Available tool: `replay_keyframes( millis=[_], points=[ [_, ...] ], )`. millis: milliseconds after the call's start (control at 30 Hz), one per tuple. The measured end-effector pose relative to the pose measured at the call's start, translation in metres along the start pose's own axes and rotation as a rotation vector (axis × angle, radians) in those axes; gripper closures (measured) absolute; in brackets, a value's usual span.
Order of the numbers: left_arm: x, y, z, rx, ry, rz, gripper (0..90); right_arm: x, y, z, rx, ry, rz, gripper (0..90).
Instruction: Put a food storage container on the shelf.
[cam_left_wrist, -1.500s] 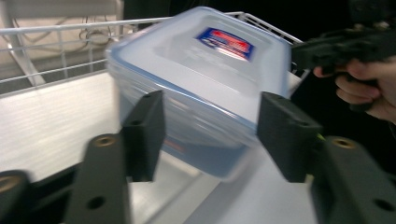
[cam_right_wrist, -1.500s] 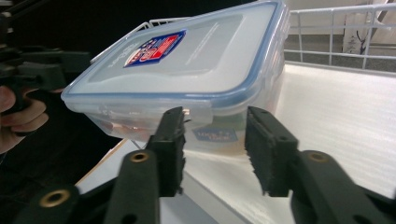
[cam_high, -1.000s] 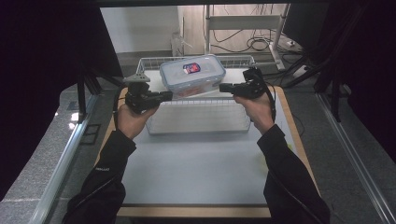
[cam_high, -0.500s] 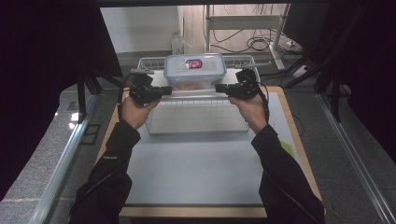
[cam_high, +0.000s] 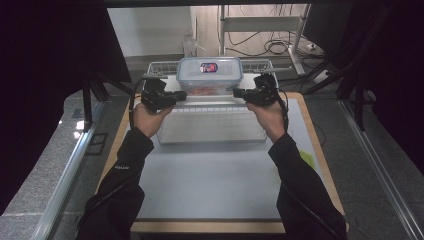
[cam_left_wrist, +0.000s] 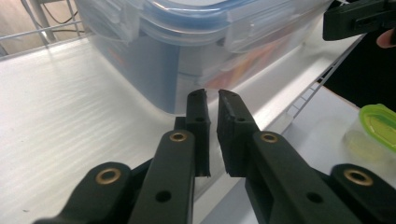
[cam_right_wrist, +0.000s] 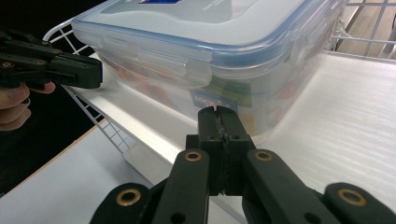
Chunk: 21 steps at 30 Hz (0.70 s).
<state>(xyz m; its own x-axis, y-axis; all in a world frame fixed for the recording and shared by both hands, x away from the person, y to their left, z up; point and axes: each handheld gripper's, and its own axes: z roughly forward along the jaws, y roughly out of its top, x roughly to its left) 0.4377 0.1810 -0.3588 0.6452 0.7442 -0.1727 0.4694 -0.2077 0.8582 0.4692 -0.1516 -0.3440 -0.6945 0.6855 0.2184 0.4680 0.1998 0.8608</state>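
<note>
A clear food box with a blue-rimmed snap lid (cam_high: 209, 75) (cam_left_wrist: 210, 42) (cam_right_wrist: 210, 46) stands at the far end of a white wire basket (cam_high: 215, 131); reddish and green contents show through its wall. My left gripper (cam_high: 181, 94) (cam_left_wrist: 212, 93) meets the box's left side, its jaws nearly together with a thin slit and nothing between them. My right gripper (cam_high: 236, 92) (cam_right_wrist: 218, 109) is shut and empty, its tip against the box's right side by the label. Whether the box rests on the basket's white liner or hangs between the tips, I cannot tell.
The basket's wire rim (cam_left_wrist: 317, 84) runs beside the box. A small tub with a green lid (cam_left_wrist: 378, 126) (cam_high: 306, 159) sits on the table to the right, partly behind the right sleeve. A grey-blue mat (cam_high: 210, 190) covers the near table. Dark curtains flank both sides.
The box, flanked by both grippers, has moved away from the person toward the basket's far end. Both hands went forward with it.
</note>
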Motion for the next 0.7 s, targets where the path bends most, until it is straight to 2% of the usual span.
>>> replay_keyframes(
  millis=[167,500,700],
  points=[
    [-0.007,-0.009,-0.007,-0.025,-0.031,0.014,74.0,0.003,-0.004,-0.007,-0.01,0.014,-0.01,83.6],
    [-0.029,-0.033,-0.02,-0.078,-0.073,0.069,54.2,0.019,-0.021,-0.017,-0.018,0.024,-0.073,62.8],
    [-0.047,-0.05,-0.027,-0.08,-0.052,0.133,40.3,0.03,-0.037,-0.02,-0.007,0.02,-0.118,51.8]
  ],
)
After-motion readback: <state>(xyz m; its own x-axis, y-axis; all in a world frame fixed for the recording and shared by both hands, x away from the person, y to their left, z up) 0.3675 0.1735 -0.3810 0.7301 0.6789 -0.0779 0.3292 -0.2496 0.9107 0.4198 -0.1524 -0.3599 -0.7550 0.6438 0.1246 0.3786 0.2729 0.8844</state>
